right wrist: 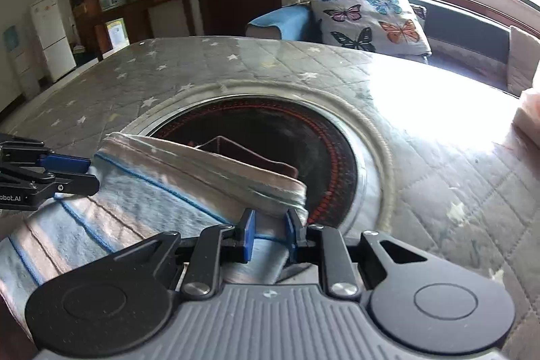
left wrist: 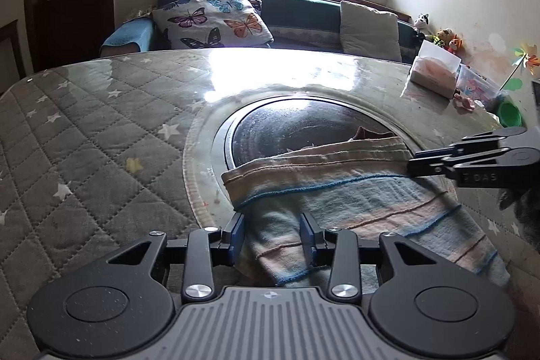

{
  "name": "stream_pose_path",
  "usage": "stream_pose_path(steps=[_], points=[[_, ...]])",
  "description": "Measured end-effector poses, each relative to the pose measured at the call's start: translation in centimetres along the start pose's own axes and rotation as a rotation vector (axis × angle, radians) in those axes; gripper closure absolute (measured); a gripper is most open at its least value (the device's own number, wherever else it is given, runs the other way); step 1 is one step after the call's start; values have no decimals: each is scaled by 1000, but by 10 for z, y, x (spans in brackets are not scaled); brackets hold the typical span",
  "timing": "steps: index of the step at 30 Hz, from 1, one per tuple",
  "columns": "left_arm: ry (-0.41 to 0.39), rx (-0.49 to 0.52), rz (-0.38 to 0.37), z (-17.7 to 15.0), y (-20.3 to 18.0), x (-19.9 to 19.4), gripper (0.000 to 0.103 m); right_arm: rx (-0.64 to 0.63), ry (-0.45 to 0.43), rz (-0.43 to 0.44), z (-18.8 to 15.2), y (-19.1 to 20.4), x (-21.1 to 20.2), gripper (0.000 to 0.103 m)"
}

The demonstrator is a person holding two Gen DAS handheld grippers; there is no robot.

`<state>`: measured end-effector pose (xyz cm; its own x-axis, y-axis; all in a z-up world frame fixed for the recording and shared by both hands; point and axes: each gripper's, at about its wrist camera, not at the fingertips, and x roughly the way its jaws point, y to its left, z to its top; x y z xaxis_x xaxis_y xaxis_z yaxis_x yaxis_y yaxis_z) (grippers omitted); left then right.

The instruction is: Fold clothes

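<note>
- Left wrist view: the striped garment is seen draped over the table's round dark inset. The left gripper stands part-open around the fabric; grip cannot be confirmed, so that edge could slip free.
- Right wrist view: the right gripper is clamped narrowly on the folded hem; uneven pulling could skew the fold.

Both wrist cams close, angled down over the quilted table. Left faces the window, right faces the door; both share the striped cloth and dark round inset.
</note>
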<state>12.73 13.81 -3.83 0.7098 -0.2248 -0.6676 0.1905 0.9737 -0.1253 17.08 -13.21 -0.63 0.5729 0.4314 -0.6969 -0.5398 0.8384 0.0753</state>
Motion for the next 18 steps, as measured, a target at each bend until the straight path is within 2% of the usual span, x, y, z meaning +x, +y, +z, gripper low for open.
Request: stream_pose_path(steps=[5,11,18], points=[[-24,22,-6,-1,-10,-16,63,-42,-20,17,-5,9,-26,84],[-53,88,-41,-11,-36,-43,63,-116,-2,66,-23,30,-52,84],[-23,106,-15,-32,-43,-48,63,-123,28,50,-55,36,-63,83]])
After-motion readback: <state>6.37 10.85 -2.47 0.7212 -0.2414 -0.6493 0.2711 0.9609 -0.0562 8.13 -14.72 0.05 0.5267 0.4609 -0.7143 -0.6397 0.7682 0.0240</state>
